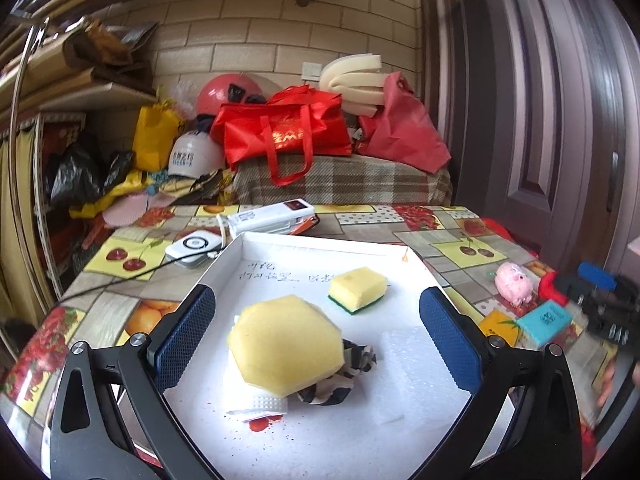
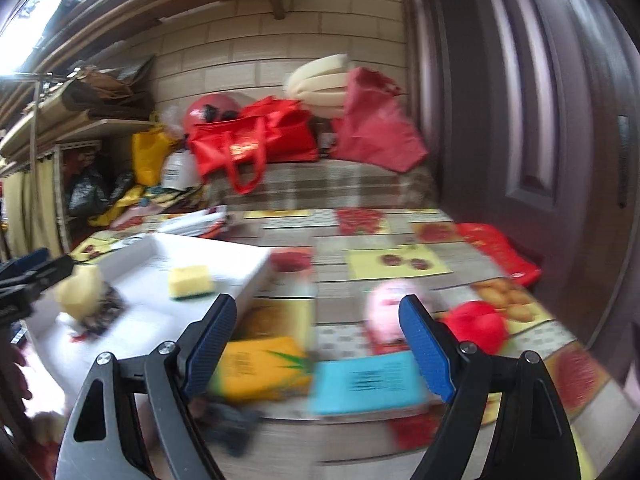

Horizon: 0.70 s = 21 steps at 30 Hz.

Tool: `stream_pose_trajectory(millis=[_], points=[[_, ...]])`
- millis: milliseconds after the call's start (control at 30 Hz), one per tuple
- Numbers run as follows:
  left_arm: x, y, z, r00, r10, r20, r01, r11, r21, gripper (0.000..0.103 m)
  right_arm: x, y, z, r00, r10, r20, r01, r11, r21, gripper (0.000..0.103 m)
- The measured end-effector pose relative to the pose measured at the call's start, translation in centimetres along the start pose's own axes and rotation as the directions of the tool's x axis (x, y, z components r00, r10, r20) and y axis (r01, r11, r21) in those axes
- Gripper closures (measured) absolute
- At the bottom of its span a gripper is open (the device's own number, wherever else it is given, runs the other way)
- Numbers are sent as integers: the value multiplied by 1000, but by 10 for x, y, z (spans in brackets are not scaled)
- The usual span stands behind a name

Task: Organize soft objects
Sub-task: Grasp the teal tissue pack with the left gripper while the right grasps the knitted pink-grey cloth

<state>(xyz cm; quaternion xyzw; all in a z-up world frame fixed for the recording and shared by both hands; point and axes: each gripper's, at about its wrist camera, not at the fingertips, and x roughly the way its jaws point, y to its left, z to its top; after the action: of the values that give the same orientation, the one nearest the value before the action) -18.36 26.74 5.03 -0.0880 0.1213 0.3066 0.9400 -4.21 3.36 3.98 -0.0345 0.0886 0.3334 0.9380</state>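
Note:
A white foam tray [image 1: 280, 252] lies on the table. In it are a large yellow hexagonal sponge [image 1: 286, 344] resting on a white cloth and a black-and-white striped cloth [image 1: 344, 376], and a small yellow-green sponge [image 1: 358, 288]. My left gripper [image 1: 316, 332] is open and empty, its fingers either side of the large sponge. My right gripper [image 2: 320, 352] is open and empty above a teal pack [image 2: 368, 384] and a yellow pack [image 2: 260, 368]. A pink plush toy [image 2: 384, 312] and a red soft object [image 2: 476, 328] lie beyond. The right wrist view is blurred.
A fruit-patterned tablecloth [image 1: 460, 232] covers the table. White devices with a cable [image 1: 272, 216] lie behind the tray. Red bags [image 1: 280, 132], a helmet and foam pieces are piled on a bench beyond. A dark door [image 1: 560, 100] stands at the right.

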Motion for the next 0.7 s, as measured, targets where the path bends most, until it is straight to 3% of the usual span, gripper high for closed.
stream_pose_trajectory(millis=[133, 267, 400, 500, 600, 633, 700], points=[[-1, -15, -3, 999, -32, -15, 32, 998, 55, 0, -1, -52, -1, 996, -92, -23, 93, 994, 62, 19], [-3, -38, -7, 993, -111, -50, 116, 987, 107, 0, -5, -105, -6, 981, -186, -51, 192, 966, 174, 19], [-2, -68, -11, 967, -223, -127, 241, 959, 149, 0, -6, -135, -11, 981, -171, -86, 188, 942, 276, 19], [-4, -96, -19, 922, -326, -207, 365, 912, 187, 0, -5, -131, -10, 993, -89, -74, 106, 956, 273, 19], [-22, -113, -21, 896, -405, -182, 438, 873, 216, 0, 3, -96, -6, 990, 93, -104, -71, 977, 200, 19], [-27, -113, -20, 901, -403, -161, 430, 875, 221, 0, 6, -81, -5, 980, 154, -123, -133, 978, 160, 19], [-33, -108, -19, 919, -376, -118, 393, 896, 206, 0, 5, -38, -8, 940, 290, -178, -291, 956, 23, 19]])
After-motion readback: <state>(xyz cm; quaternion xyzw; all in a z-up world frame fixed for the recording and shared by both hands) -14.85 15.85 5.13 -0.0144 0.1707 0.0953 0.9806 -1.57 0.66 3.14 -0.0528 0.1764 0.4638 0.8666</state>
